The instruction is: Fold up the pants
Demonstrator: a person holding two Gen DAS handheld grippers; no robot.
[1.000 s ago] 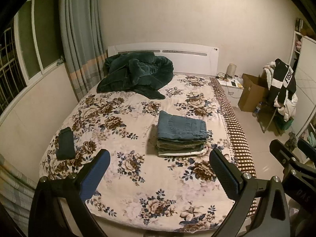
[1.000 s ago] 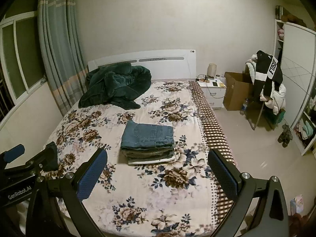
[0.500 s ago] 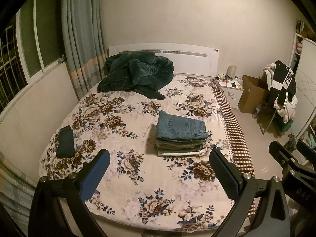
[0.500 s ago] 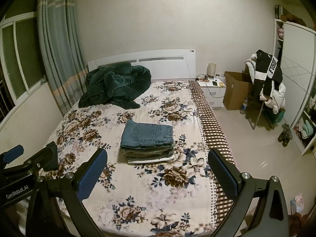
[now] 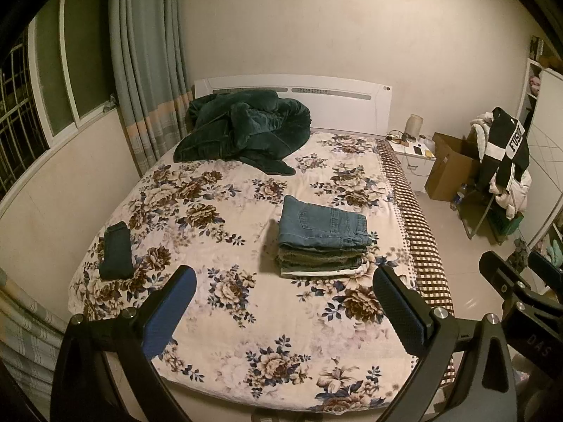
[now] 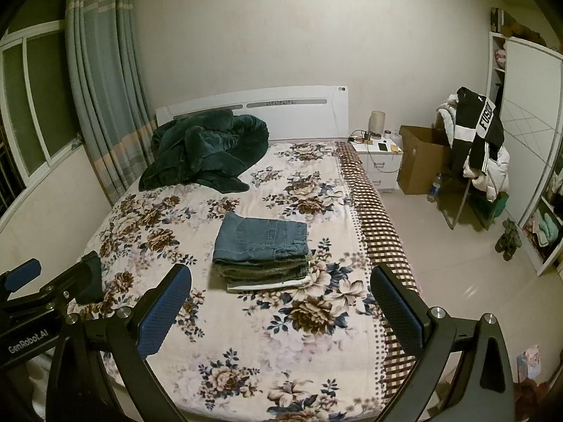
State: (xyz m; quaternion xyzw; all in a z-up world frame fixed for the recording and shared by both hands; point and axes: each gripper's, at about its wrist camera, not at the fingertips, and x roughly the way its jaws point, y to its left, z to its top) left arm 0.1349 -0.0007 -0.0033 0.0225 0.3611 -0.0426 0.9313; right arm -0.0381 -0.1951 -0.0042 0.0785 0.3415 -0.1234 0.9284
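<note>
Neat stack of folded pants, blue denim pair on top (image 5: 323,227), sits mid-bed toward the right side on the floral-print bedspread (image 5: 225,316). Small dark folded garment (image 5: 116,251) lies well apart near the left edge. Crumpled dark green velvet blanket (image 5: 242,130) is heaped by the white headboard (image 5: 337,95). Left gripper (image 5: 283,311) and right gripper (image 6: 281,309) both hover above the foot of the bed, jaws spread wide, holding nothing. White nightstand (image 6: 381,161) and brown cardboard box (image 6: 420,161) stand right of the bed.
</note>
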